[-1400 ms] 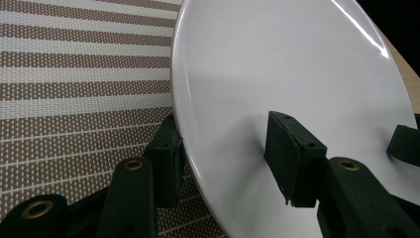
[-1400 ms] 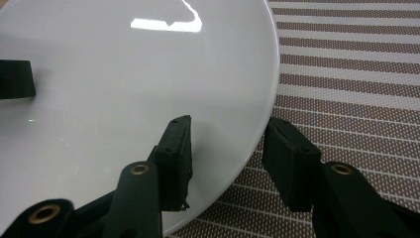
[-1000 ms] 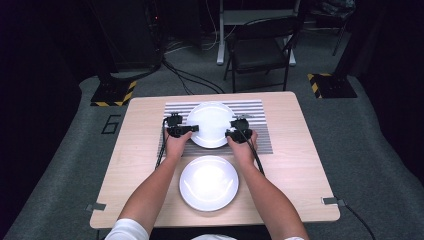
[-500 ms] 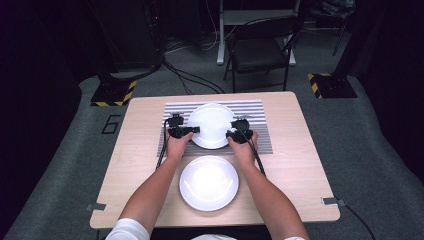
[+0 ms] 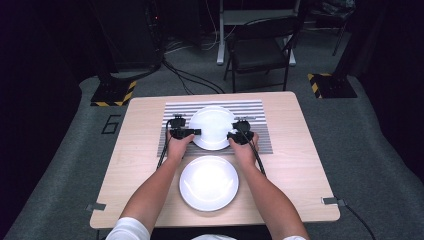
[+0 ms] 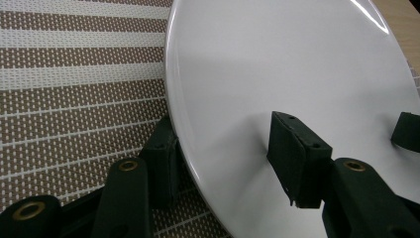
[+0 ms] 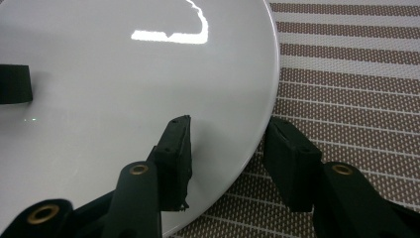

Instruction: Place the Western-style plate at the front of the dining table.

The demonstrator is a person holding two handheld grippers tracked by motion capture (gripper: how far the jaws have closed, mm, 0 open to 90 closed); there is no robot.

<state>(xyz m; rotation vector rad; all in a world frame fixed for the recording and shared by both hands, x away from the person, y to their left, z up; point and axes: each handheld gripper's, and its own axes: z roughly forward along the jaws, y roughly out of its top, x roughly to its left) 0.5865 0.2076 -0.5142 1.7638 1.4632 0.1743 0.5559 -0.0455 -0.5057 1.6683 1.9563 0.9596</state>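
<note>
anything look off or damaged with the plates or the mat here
Nothing stands out. The far plate sits on the striped mat with the left gripper and right gripper at its opposite rims; it looks whole and clean. The near plate lies flat on the table.

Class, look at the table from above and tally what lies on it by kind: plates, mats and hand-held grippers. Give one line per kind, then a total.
Plates: 2, the far plate on the mat and the near plate on bare wood.
Striped mats: 1, the mat.
Grippers: 2, the left gripper and the right gripper, one at each side of the far plate's rim.
Total: 5
</note>
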